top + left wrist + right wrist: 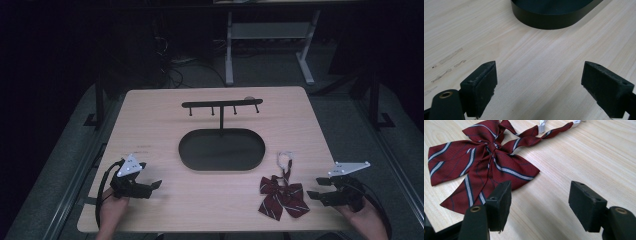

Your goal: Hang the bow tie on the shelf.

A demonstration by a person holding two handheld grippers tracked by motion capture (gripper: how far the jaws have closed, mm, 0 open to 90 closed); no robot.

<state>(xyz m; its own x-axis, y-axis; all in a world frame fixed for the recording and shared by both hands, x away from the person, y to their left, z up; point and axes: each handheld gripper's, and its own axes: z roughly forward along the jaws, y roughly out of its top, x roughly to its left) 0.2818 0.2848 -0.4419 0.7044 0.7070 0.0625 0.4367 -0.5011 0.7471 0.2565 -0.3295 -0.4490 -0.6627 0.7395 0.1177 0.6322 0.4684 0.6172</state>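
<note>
While both the left gripper (156, 185) and right gripper (312, 188) rest near the table (150, 120) edge with jaws apart and empty, the striped bow tie (282, 194) lies flat beside the right one, probably for hanging on the black hook stand (221, 106) behind.

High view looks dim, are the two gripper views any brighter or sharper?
High view: dark surroundings, only the table lit, soft detail. Right gripper view: bright and sharp, bow tie weave and stripes crisp. Left gripper view: bright too, wood grain clear, faint shadows under the jaws.
</note>
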